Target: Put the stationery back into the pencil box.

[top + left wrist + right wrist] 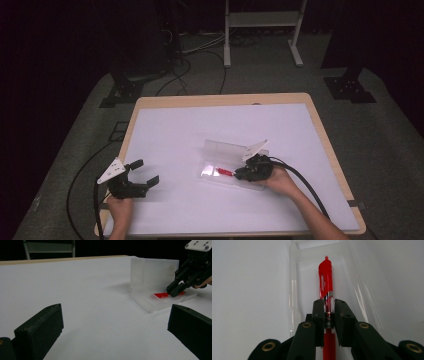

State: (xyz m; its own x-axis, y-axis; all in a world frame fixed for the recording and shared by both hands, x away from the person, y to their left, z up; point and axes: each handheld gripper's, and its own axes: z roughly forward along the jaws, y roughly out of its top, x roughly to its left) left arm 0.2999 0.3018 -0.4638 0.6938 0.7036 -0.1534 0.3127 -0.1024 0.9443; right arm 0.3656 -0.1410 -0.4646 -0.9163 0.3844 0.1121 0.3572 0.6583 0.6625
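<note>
Desk (175, 125): white top, light wood edge on all visible sides. Directly on it, right of centre: one clear plastic case (225, 165), lid standing open, base flat on the surface; possibly slightly skewed to the desk edge

a lab or studio: dark curtains (60, 45), floor cables (200, 47), stand bases (120, 92).

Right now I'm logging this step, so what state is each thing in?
Clear plastic case: open, lid upright, flat on the table.
Red pen: lying in the case's tray, gripped around its barrel.
Right tool: shut on the red pen.
Left tool: open, holding nothing, apart from the case.
</note>
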